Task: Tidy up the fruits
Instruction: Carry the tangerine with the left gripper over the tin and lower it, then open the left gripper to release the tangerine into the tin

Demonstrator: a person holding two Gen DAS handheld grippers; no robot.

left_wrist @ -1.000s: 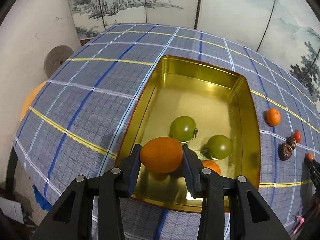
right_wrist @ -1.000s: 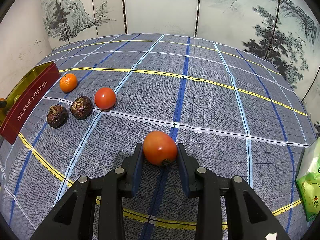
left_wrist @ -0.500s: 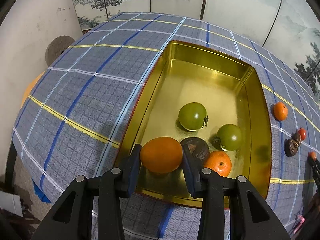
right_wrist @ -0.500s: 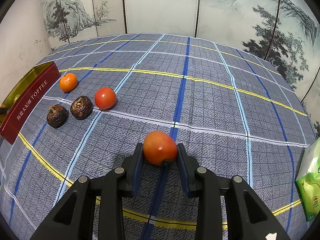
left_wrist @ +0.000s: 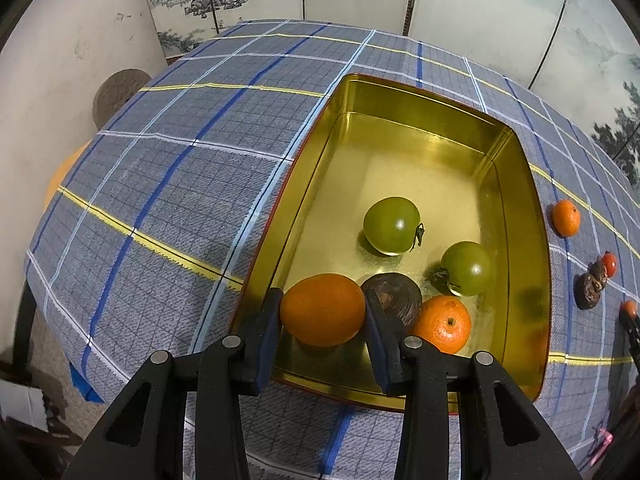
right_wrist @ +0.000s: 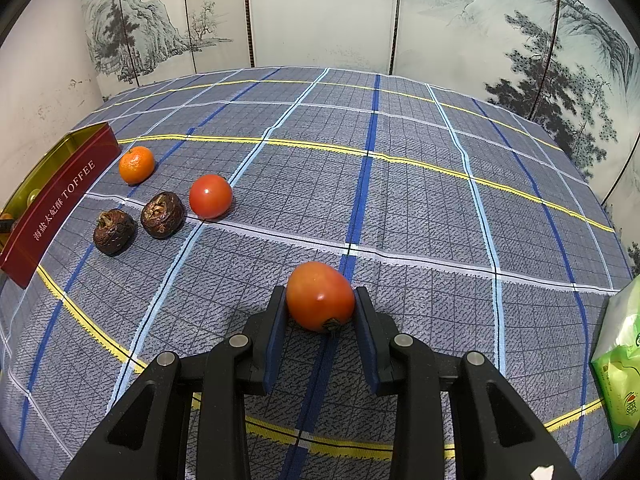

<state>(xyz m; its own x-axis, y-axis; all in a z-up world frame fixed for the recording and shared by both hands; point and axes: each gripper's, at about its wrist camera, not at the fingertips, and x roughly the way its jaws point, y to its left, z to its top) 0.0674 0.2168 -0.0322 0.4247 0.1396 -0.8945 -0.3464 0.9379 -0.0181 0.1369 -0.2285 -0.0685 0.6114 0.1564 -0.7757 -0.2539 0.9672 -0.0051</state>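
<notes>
My left gripper (left_wrist: 323,312) is shut on an orange oval fruit (left_wrist: 322,309), held over the near left corner of the gold tin (left_wrist: 540,248). Inside the tin lie two green tomatoes (left_wrist: 391,225) (left_wrist: 466,267), a dark brown fruit (left_wrist: 396,295) and a mandarin (left_wrist: 444,323). My right gripper (right_wrist: 320,308) is shut on a red tomato (right_wrist: 320,295) just above the checked cloth. To its left lie another red tomato (right_wrist: 210,195), two brown fruits (right_wrist: 162,213) (right_wrist: 113,231) and a mandarin (right_wrist: 136,164), beside the tin's red side (right_wrist: 56,204).
The blue checked tablecloth (right_wrist: 400,184) covers the whole table. A green packet (right_wrist: 620,364) lies at the right edge in the right wrist view. A painted folding screen (right_wrist: 320,12) stands behind the table. The cloth drops off at the left (left_wrist: 60,280).
The left gripper has tipped a little with its orange fruit, so the tin sits lower in view and the brown fruit and mandarin show fully. The right gripper has kept still.
</notes>
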